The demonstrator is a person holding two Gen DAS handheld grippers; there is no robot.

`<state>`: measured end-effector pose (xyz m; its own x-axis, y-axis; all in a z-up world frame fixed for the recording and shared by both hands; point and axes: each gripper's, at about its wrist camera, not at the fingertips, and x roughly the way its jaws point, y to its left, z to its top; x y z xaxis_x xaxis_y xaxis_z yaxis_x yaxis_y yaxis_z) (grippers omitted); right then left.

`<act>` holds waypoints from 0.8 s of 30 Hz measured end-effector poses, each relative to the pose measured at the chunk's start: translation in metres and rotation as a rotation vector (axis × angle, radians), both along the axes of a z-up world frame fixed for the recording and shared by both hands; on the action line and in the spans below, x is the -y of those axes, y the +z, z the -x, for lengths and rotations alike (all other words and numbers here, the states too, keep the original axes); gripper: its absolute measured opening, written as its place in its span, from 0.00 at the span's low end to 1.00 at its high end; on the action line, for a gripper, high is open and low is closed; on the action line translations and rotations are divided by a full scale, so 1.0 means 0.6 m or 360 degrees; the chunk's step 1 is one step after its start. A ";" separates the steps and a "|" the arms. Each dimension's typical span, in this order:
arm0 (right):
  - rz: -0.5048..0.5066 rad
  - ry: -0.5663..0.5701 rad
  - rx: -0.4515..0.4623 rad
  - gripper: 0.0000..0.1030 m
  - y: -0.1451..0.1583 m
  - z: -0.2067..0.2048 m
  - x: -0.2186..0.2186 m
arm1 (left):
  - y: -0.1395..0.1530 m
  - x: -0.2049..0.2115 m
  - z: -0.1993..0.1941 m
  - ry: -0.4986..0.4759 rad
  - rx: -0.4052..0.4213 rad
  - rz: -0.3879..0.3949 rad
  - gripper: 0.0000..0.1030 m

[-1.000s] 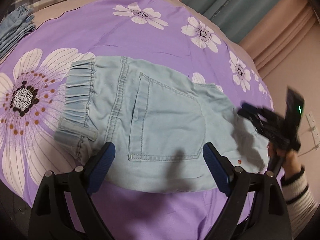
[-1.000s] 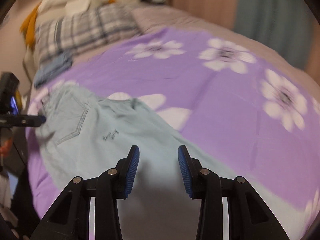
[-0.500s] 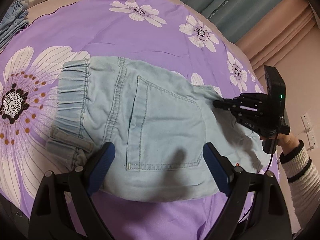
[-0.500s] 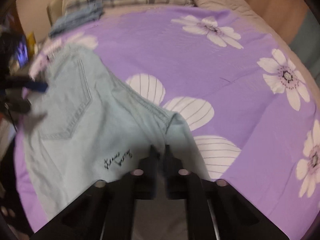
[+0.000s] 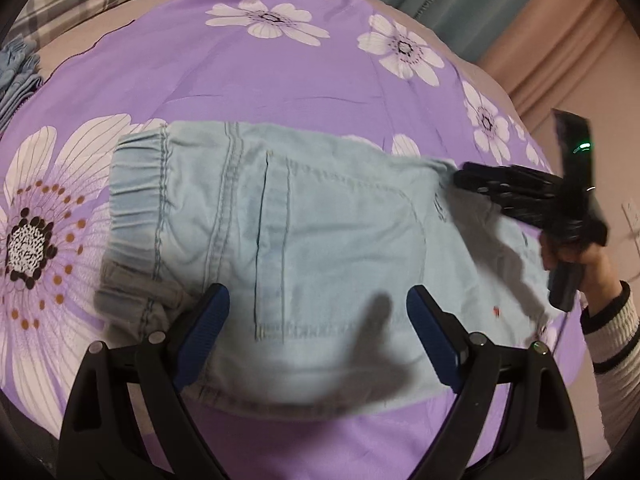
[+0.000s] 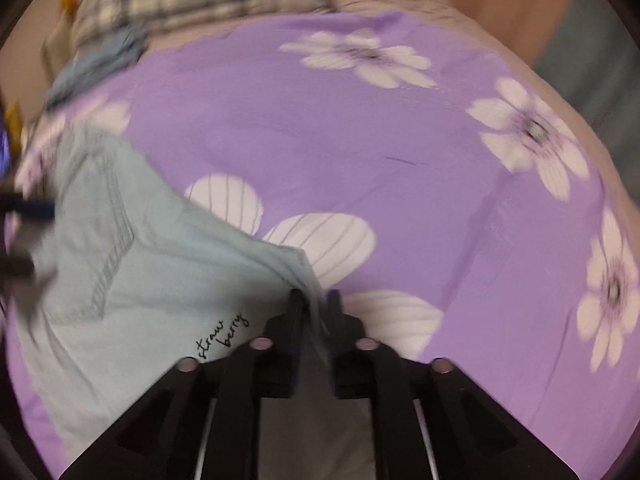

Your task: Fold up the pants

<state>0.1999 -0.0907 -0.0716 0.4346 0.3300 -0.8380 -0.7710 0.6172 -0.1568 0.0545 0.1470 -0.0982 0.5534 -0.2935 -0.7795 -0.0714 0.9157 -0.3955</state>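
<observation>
One second ago the right gripper (image 6: pixel 314 308) had its fingers apart above the cloth; now they are pressed together on an edge of the light blue denim pants (image 5: pixel 304 240), and half a second ago they were already nearly closed there. So the grasp seems finished, and I judge the next move is to carry this edge toward the waistband to make a fold. The left gripper (image 5: pixel 318 320) is as before: its blue pads (image 5: pixel 202 326) stand wide apart and hover over the back pocket (image 5: pixel 332 248), holding nothing.

The pants lie flat on the purple flowered bedspread (image 5: pixel 280 68), with the elastic waistband (image 5: pixel 136 204) near the big flower print.

The left wrist view shows the whole upper part of the pants, and the right gripper from the side with the person's hand (image 5: pixel 580 256). It does not show the pinch itself. The right wrist view shows the cloth going between the closed fingers and the written word "strawberry" (image 6: pixel 222 336), which is unreadable in the other view. This view is blurred, so the right gripper is probably moving.
</observation>
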 end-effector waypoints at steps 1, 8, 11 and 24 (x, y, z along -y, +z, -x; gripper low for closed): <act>-0.0072 -0.0074 -0.0024 0.31 0.011 0.004 0.018 | 0.000 -0.002 0.005 -0.0014 0.0008 -0.0009 0.87; -0.0333 -0.0319 -0.0120 0.37 0.005 0.099 0.166 | -0.002 -0.011 0.024 -0.0039 -0.0035 -0.0141 0.68; -0.0115 -0.0543 -0.0130 0.36 -0.045 0.125 0.242 | -0.002 -0.018 0.035 -0.0062 -0.0039 -0.0203 0.56; -0.0161 -0.0795 0.0175 0.42 0.028 0.216 0.335 | 0.036 -0.069 0.132 0.0228 0.0083 0.0048 0.84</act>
